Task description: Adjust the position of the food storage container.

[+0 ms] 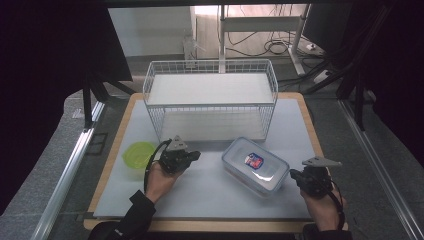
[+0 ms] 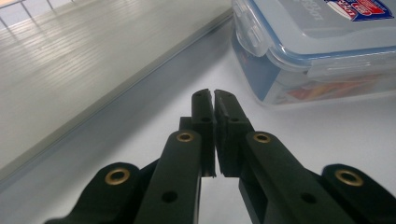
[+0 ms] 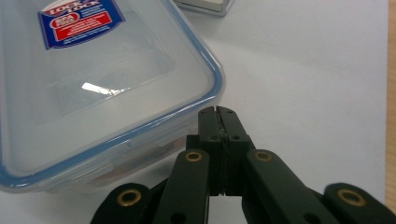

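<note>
1. A white table mat (image 1: 210, 185) covers the work surface. At its far side stands a two-tier white wire rack (image 1: 210, 100) with both shelves bare.
2. A clear plastic food container (image 1: 255, 166) with a blue-sealed lid and a red and blue label lies on the mat, in front of the rack's right half, between the two grippers. Its lid looks clipped on. It rests flat and nothing grips it.
3. A small lime-green bowl (image 1: 138, 155) sits near the mat's left edge, just beside the left gripper.
4. The left gripper (image 1: 192, 156) hovers left of the container, jaws closed together on nothing, tips pointing toward the container's near corner.
5. The right gripper (image 1: 292, 173) waits just beside the container's right end, jaws also pressed together and empty.
6. Judging by this layout, the work is at its start: the container has not yet been grasped or lifted, and the whole handling remains to be done.
</note>
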